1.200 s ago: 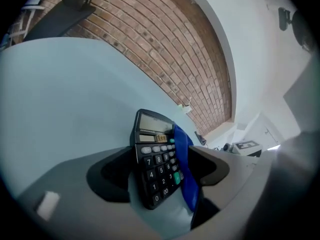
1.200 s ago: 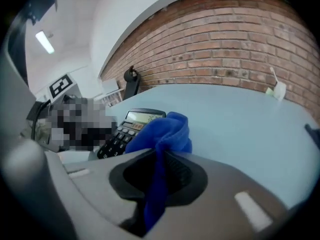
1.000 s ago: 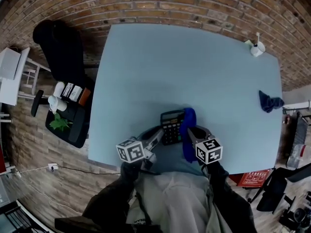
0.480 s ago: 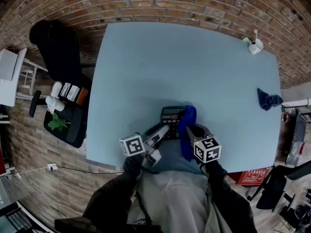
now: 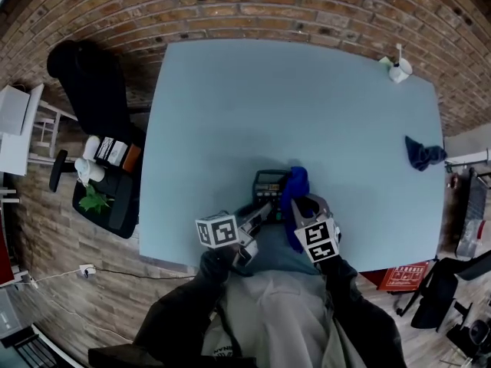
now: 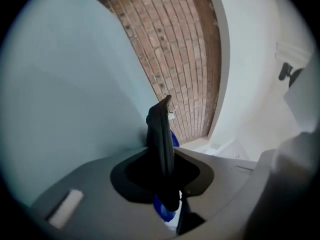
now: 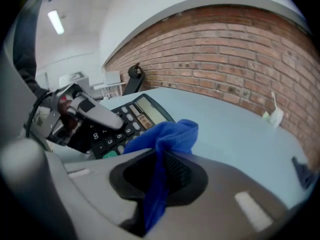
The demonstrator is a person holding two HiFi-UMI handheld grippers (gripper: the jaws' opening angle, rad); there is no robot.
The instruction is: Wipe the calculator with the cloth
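Calculator (image 5: 268, 184): black desktop type, long axis pointing away from the person. It's close to the near edge of the pale blue table (image 5: 307, 106), right in front of them. Grey-green display strip across the far end. Below that, rows of keys: light grey ones nearest the display, then black keys w/ white digits. 9, 3, 2 and 00 are readable in the right gripper view. One green key in the nearest row. Body looks thin; it's just a dark slab seen edge-on in the left gripper view.

L gripper (image 5: 262, 210) comes in from the near left. Jaws have just been closing and are now clamped on the calculator's near-left edge, w/ the black body betw. them. One finger (image 7: 92, 113) lies across the keypad.

R gripper (image 5: 301, 205) has its jaws closed on the blue cloth (image 5: 296, 184). Cloth is bunched: top end sticks out past the tips, right against the calculator's right side, and the tail hangs down out the back of the jaws. Can't tell if the cloth is actually pressing on the keys.

Elsewhere on the table, both well apart from the work: a 2nd dark blue cloth (image 5: 422, 153) at the right edge and a small white thing (image 5: 397, 70) at the far right corner.
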